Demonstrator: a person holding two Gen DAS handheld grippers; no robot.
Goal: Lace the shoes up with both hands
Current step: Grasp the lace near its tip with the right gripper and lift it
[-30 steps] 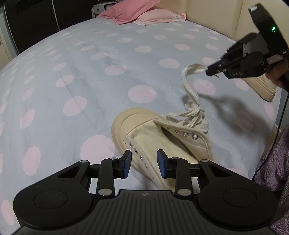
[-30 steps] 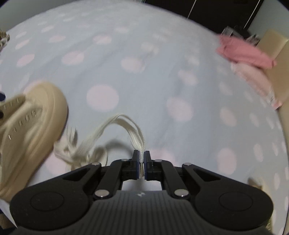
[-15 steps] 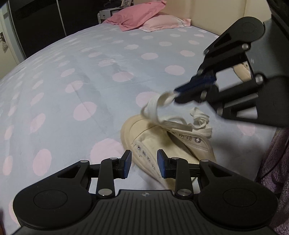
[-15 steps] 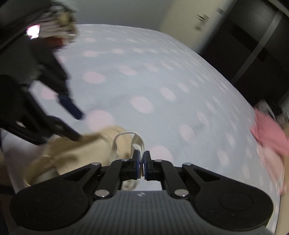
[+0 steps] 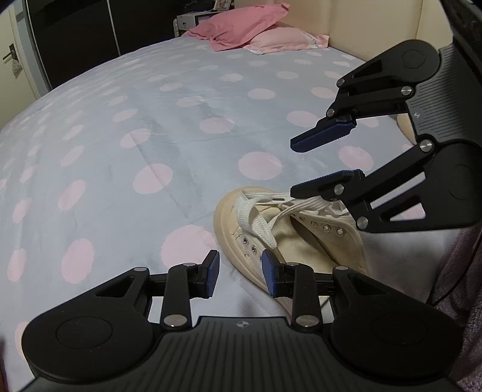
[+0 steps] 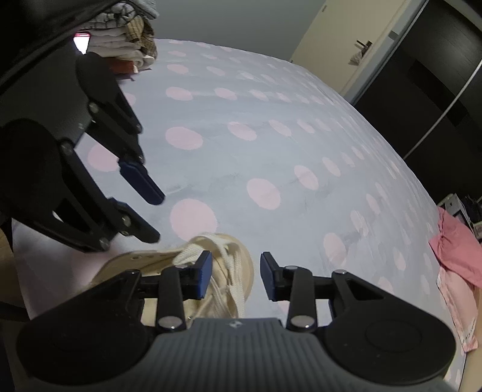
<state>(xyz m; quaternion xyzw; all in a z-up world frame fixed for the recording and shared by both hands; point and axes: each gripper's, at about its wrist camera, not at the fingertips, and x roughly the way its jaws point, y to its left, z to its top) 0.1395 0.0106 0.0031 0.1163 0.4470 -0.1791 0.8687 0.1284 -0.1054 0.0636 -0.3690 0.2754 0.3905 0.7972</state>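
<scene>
A cream canvas shoe (image 5: 304, 241) lies on the spotted bedsheet (image 5: 135, 135), toe toward the far side. Its white lace (image 5: 256, 217) lies loose in a loop over the toe and tongue, held by nothing. My left gripper (image 5: 240, 276) stands open just in front of the shoe's near side, with only the sole edge between its pads. My right gripper (image 5: 296, 167) hovers above the toe with its jaws opening and nothing between them. In the right wrist view the right gripper (image 6: 236, 276) is over the shoe (image 6: 241, 259) and lace (image 6: 220, 250), and the left gripper (image 6: 155, 217) is at the left.
Pink pillows (image 5: 259, 27) lie at the bed's far end by a beige headboard (image 5: 376, 24). Folded clothes (image 6: 126, 39) are stacked at one corner. A second cream shoe (image 5: 405, 128) peeks out behind the right gripper. Purple fleece (image 5: 461, 256) is at the right edge.
The right gripper carried the lace end back over the shoe's toe, then opened and the lace dropped onto the shoe. The left gripper stayed put and open.
</scene>
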